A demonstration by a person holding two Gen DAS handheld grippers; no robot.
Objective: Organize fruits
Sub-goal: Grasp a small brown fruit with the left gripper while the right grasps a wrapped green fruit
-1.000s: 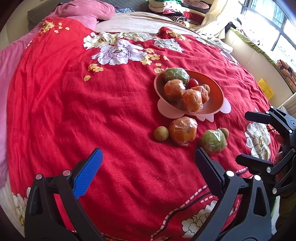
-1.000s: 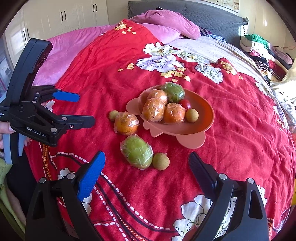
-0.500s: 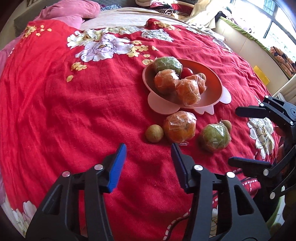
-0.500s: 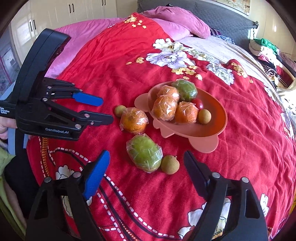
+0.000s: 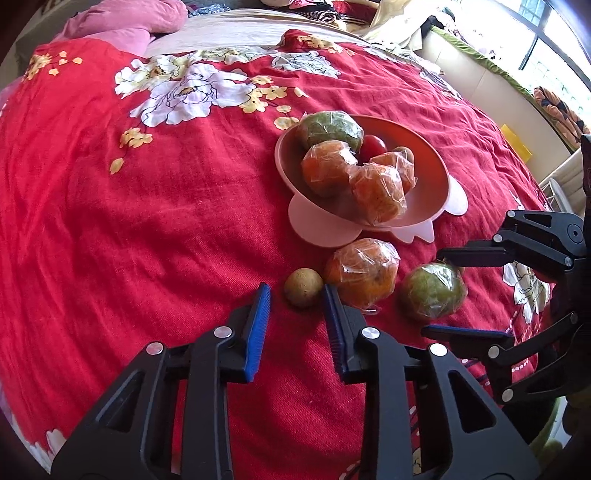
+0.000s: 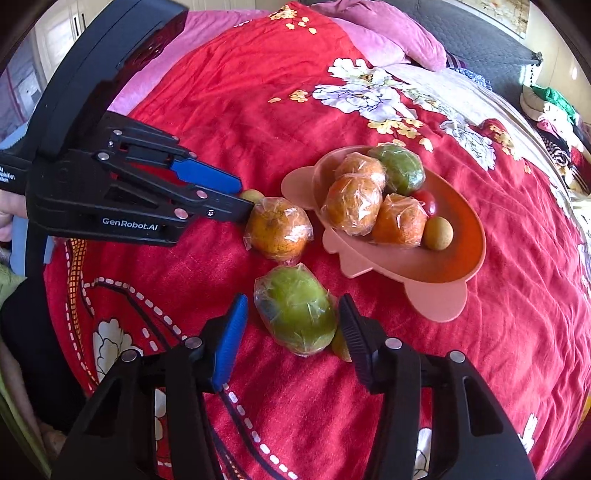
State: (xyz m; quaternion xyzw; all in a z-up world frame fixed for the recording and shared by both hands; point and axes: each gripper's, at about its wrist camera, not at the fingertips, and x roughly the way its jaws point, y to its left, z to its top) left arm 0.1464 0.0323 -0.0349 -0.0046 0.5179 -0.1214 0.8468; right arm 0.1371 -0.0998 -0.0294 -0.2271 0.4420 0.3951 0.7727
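A pink bowl (image 5: pixel 436 177) (image 6: pixel 461 254) on the red quilt holds several wrapped oranges, a wrapped green fruit, a red tomato and a small brown fruit. On the quilt before it lie a small brown fruit (image 5: pixel 303 287), a wrapped orange (image 5: pixel 364 272) (image 6: pixel 279 229) and a wrapped green fruit (image 5: pixel 434 290) (image 6: pixel 295 308). My left gripper (image 5: pixel 295 295) is open, its tips either side of the small brown fruit, not closed on it. My right gripper (image 6: pixel 291 306) is open, its jaws flanking the green fruit. Another small brown fruit (image 6: pixel 341 345) peeks out behind the right finger.
The red flowered quilt (image 5: pixel 129 221) covers the bed. Pink pillows (image 5: pixel 125 18) lie at the head. Folded clothes (image 6: pixel 550 107) are piled by the far side. A yellow object (image 5: pixel 517 142) lies past the bed's right edge.
Both grippers moved forward and narrowed. The left now brackets the small brown fruit; the right now brackets the wrapped green fruit. The fruits have not moved.
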